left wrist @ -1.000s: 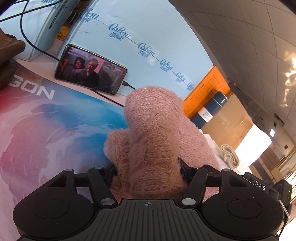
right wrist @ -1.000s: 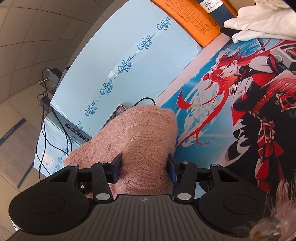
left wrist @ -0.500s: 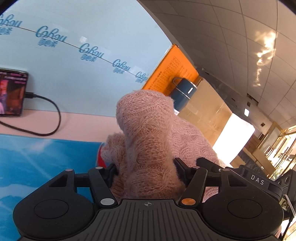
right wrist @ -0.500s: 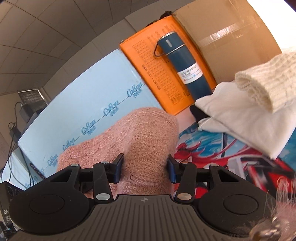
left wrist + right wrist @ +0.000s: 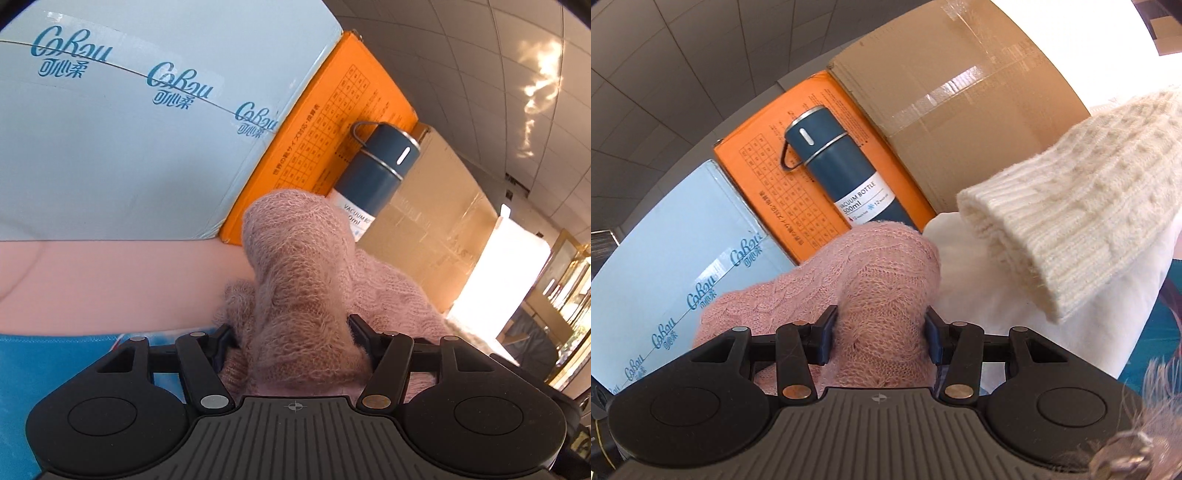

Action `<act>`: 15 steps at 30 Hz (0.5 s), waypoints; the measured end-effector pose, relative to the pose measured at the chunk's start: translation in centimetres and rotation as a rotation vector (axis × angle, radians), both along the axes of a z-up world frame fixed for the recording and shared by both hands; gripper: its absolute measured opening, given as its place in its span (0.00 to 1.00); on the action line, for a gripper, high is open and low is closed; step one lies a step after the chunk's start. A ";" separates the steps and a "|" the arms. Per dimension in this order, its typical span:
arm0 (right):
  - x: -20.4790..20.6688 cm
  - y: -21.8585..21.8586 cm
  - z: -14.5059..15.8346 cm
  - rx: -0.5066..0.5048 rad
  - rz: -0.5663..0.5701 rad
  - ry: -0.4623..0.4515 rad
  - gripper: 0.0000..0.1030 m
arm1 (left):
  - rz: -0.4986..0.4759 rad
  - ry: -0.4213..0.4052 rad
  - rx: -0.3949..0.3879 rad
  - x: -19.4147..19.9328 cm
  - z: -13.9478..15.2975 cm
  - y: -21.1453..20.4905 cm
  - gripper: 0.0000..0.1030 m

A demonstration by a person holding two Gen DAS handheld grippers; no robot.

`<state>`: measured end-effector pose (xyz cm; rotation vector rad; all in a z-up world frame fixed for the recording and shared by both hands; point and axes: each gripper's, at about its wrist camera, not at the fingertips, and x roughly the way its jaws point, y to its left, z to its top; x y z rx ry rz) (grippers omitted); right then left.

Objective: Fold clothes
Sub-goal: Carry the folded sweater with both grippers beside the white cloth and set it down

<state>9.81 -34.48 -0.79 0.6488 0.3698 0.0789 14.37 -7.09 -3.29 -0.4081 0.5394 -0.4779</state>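
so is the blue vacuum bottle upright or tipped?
Cannot tell: the vacuum bottle lies against the orange box, cap end away, base hidden by the pink sweater.

Blue vacuum bottle (image 5: 846, 177) against orange box (image 5: 768, 184).

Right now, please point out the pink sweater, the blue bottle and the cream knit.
pink sweater (image 5: 299, 280): left wrist view, bunched fold between the fingers.
blue bottle (image 5: 846, 173): right wrist view, middle of its body.
cream knit (image 5: 1071, 229): right wrist view, ribbed sleeve.

"CoRou" repeats along the pale blue box (image 5: 122, 147); the flask (image 5: 846, 177) reads "VACUUM BOTTLE".
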 end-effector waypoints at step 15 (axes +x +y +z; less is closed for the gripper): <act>-2.4 0.5 0.3 -0.117 -0.119 -0.058 0.91 | 0.083 -0.073 0.087 -5.8 0.8 3.3 0.93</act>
